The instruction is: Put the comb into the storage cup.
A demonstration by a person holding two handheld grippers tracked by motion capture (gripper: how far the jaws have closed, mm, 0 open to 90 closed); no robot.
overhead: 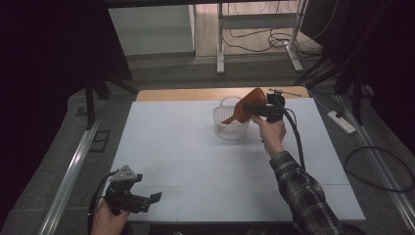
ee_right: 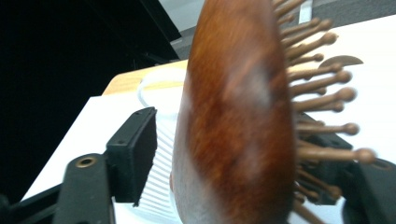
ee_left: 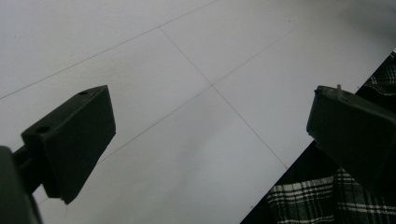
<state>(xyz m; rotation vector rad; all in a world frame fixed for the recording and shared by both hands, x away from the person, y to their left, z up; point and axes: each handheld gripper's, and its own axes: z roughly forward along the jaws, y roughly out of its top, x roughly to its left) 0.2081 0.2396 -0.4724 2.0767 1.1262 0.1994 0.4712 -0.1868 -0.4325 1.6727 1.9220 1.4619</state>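
A brown wooden hairbrush (overhead: pixel 247 105) with wooden pins leans over a small white slatted basket (overhead: pixel 230 128) at the back middle of the white table (overhead: pixel 195 161). My right gripper (overhead: pixel 254 108) is at the brush, beside the basket's right rim. In the right gripper view the brush (ee_right: pixel 233 116) stands blurred between the jaws of my right gripper (ee_right: pixel 233 149). A gap shows between the left pad (ee_right: pixel 135 144) and the wood, so the gripper is open around it, with the basket rim (ee_right: pixel 159 77) behind. My left gripper (overhead: pixel 151 199) rests open and empty at the near left corner, and the left gripper view looks between its jaws (ee_left: pixel 210 121) at bare table.
A thin stick-like object (overhead: pixel 286 92) lies on the wooden strip at the table's far edge. A power strip (overhead: pixel 342 122) and cables lie on the floor to the right. Metal frame legs (overhead: pixel 220 44) stand behind. A plaid sleeve (overhead: pixel 306 196) crosses the near right.
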